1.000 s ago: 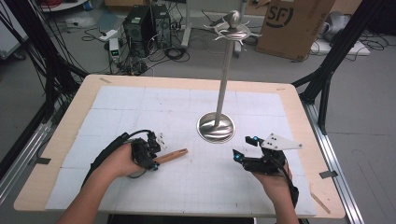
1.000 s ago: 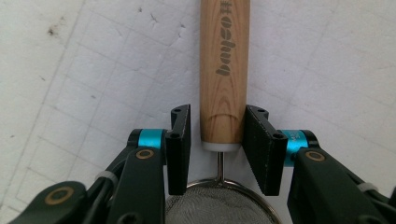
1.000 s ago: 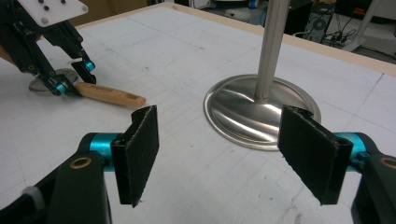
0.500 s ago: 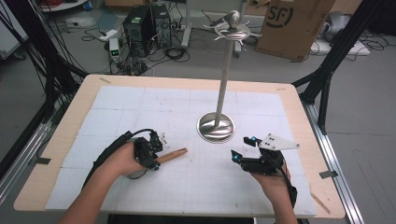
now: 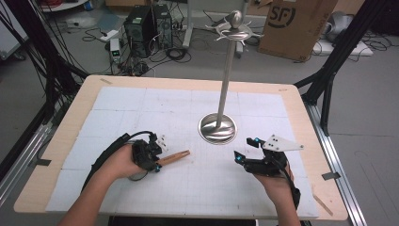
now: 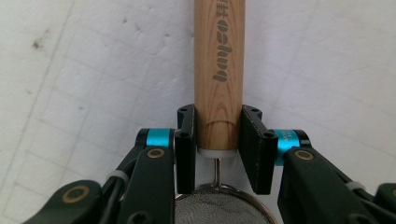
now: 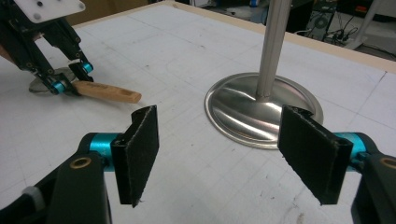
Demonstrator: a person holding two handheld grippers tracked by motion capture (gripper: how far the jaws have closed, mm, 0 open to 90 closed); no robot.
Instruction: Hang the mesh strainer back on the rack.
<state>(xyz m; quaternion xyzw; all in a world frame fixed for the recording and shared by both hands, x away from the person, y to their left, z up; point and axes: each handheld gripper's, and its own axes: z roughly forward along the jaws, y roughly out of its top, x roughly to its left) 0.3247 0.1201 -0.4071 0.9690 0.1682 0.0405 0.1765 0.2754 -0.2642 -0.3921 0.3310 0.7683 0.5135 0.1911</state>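
Your left gripper (image 5: 157,162) was clamped on the round, pale wooden handle (image 5: 174,157) of a small metal mesh strainer (image 6: 212,205). Its jaws had just been closing, and in the left gripper view both black pads pressed the handle's sides just above the white collar, where a thin wire ran down into the rim of the sieve. Whether the mesh bowl held anything could not be told; only its top edge appeared between the jaws there, and in the right gripper view it lay low and round behind the left gripper.

The strainer lay flat on the white gridded mat (image 5: 141,108) at the near left of the wooden-edged table (image 5: 301,101), its handle pointing toward the centre, near the polished round base of the tall steel hook stand (image 5: 217,127) but apart from it. The handle was light, grained wood with a dark printed word along it, blunt at the free end.

Your right gripper (image 5: 244,150) rested at the near right with its jaws apart and nothing between them, the stand's base just beyond the pads.
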